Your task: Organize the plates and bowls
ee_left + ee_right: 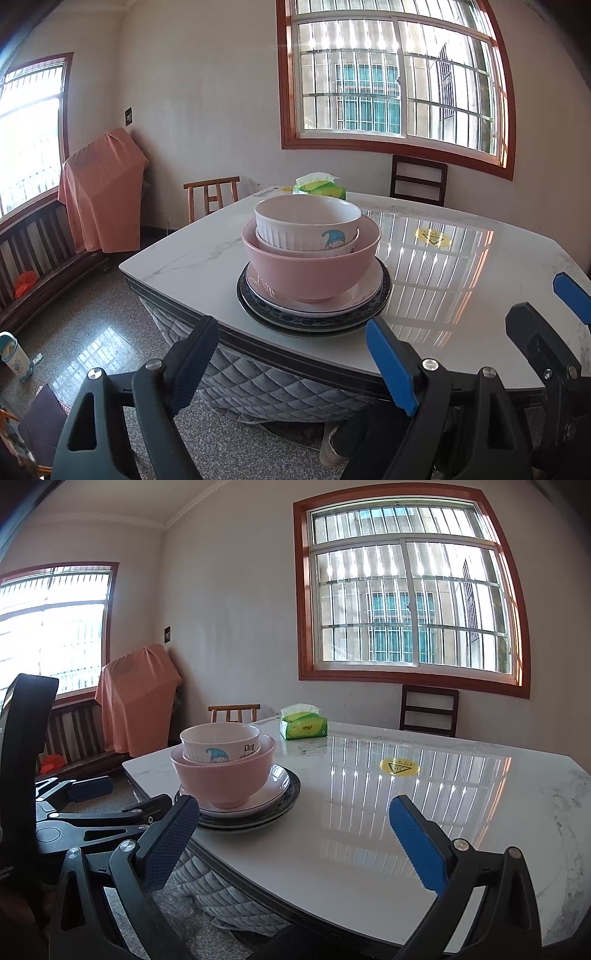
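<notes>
The stack sits near the worktop (184,258) corner: white ribbed bowl (306,218) nested in a second white bowl (306,248) inside the pink bowl (310,273), on a white plate (354,301) over dark-rimmed plates (314,326); probably heavy, rigid, glazed, slippery and breakable; best gripped by the rims; left gripper (291,363) and right gripper (291,843) fingers spread, empty.

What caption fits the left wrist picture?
Open left tool faces stacked bowls and plates on marble table.
</notes>
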Available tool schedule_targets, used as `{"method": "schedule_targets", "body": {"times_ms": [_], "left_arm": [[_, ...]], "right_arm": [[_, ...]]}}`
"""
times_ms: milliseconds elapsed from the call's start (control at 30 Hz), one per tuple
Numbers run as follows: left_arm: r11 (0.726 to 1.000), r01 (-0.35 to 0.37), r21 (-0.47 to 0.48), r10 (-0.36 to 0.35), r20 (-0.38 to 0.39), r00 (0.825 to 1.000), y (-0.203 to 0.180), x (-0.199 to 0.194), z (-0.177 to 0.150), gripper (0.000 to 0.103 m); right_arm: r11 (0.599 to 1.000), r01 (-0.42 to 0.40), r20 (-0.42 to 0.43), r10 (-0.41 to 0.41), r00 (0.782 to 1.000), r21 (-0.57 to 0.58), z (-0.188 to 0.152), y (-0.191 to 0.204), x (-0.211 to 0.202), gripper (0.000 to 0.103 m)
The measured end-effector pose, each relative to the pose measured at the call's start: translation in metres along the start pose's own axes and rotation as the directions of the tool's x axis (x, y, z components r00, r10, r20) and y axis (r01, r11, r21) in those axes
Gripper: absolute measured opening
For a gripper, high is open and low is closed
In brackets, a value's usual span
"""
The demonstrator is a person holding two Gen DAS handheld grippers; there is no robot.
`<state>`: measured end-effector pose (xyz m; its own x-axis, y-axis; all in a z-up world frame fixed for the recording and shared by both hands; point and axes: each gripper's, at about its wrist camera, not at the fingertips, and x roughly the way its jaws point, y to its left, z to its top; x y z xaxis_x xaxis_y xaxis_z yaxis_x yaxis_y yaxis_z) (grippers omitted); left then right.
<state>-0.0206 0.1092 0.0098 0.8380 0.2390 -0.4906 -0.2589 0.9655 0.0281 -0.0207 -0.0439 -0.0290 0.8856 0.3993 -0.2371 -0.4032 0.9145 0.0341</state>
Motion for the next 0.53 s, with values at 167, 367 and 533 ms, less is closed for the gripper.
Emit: {"method": "schedule_targets", "body": {"times_ms": [167,367,533], "left_arm": [[1.0,0.006,0.014,-0.005,-0.017,1.0,-0.006,0.004,-0.001,0.084],[0.999,-0.021,0.025,0.02,0.019,1.0,-0.013,0.004,-0.001,0.084],[1.0,-0.012,0.024,0.012,0.01,1.0,-0.018,0.006,0.004,0.084]], "right_arm": [[1.0,0.017,-0.007,-0.017,1.0,0.013,-0.002,-0.009,0.0,0.102],[0.996,0.083,-0.034,-0.082,0.996,0.039,0.002,-0.045,0.0,0.102],[0.966,0.26,-0.176,-0.254,0.951,0.009,0.005,-0.118,0.022,0.102]]}}
